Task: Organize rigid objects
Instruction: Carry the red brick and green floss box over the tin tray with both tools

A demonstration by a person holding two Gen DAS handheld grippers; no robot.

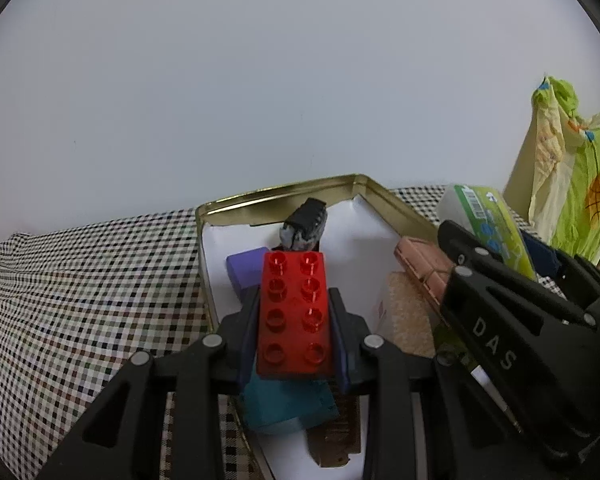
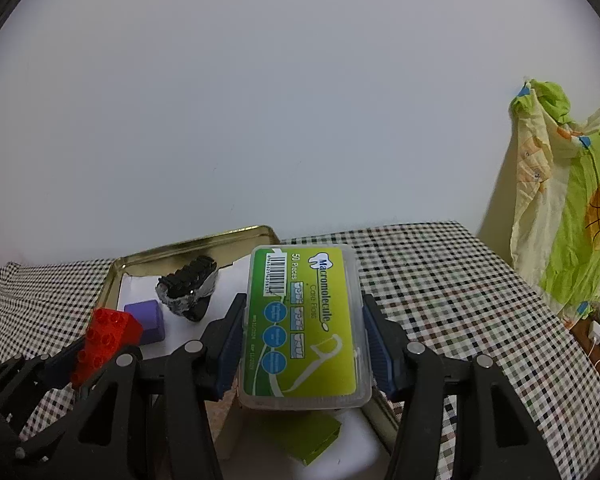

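The left gripper (image 1: 294, 330) reaches forward over the near part of an open gold tin (image 1: 384, 194), its two blue-padded fingers (image 1: 338, 336) clamped on the long sides of a red brick (image 1: 294, 316). The brick is held above the tin's white-lined floor, studded face up, two rows of four studs running away from the camera. The right gripper (image 2: 302, 342) sits just beside it on the right, also over the tin, and grips a floss box (image 2: 304, 328) by its long edges; the box is clear plastic with a green label, a barcode and the words "50 Pieces", and it lies flat with the label upward. In the tin, a purple block (image 1: 244, 268) lies just beyond and left of the red brick, and a black and grey lump (image 1: 304, 226) stands further back near the far wall. A teal block (image 1: 284, 404) shows beneath the brick, a brown ridged piece (image 1: 336, 436) beside it, and a pink case (image 1: 422, 266) and a tan sponge-like pad (image 1: 410, 316) lie on the tin's right side. The tin rests on a worktop covered in checked cloth (image 1: 80, 280), with a green and yellow printed fabric (image 2: 572, 216) hanging at the far right.
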